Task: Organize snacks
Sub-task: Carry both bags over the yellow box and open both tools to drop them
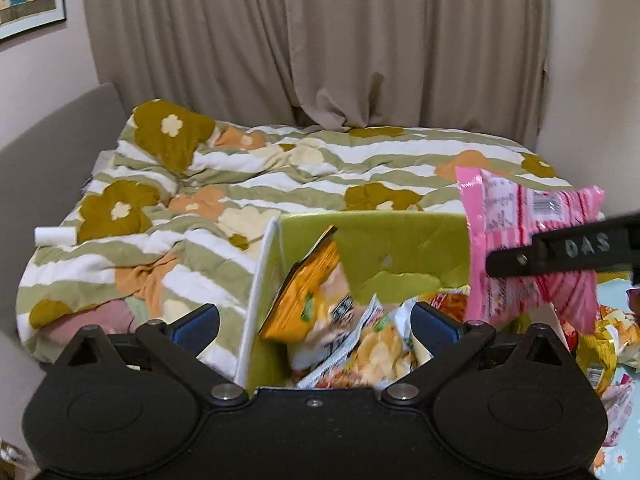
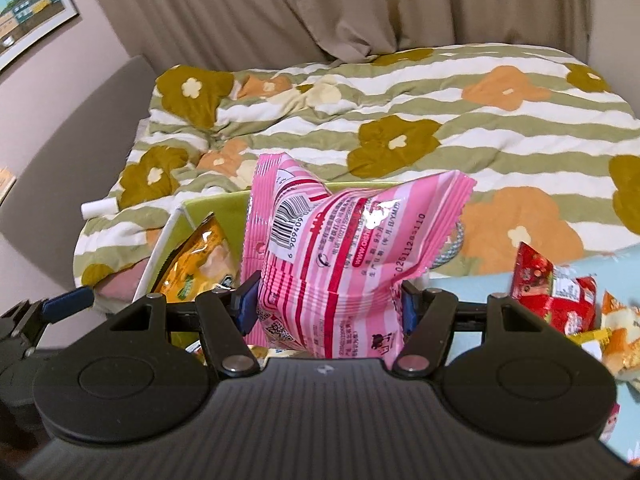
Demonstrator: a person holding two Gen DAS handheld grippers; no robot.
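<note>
Two claws work over the green box [image 1: 400, 248]: the right gripper [image 2: 326, 308] pinches the pink snack packet [image 2: 340, 248] at its lower end, evidently for dropping in, while the left gripper [image 1: 316, 320] hangs wide open, empty, above the orange packet [image 1: 316, 280].

Box [image 1: 400, 240] top open, snacks [image 1: 372, 352] inside

Left gripper [image 1: 314, 326] fingers spread wide, nothing between; right gripper [image 2: 326, 306] fingers clamped, both angled downward
</note>
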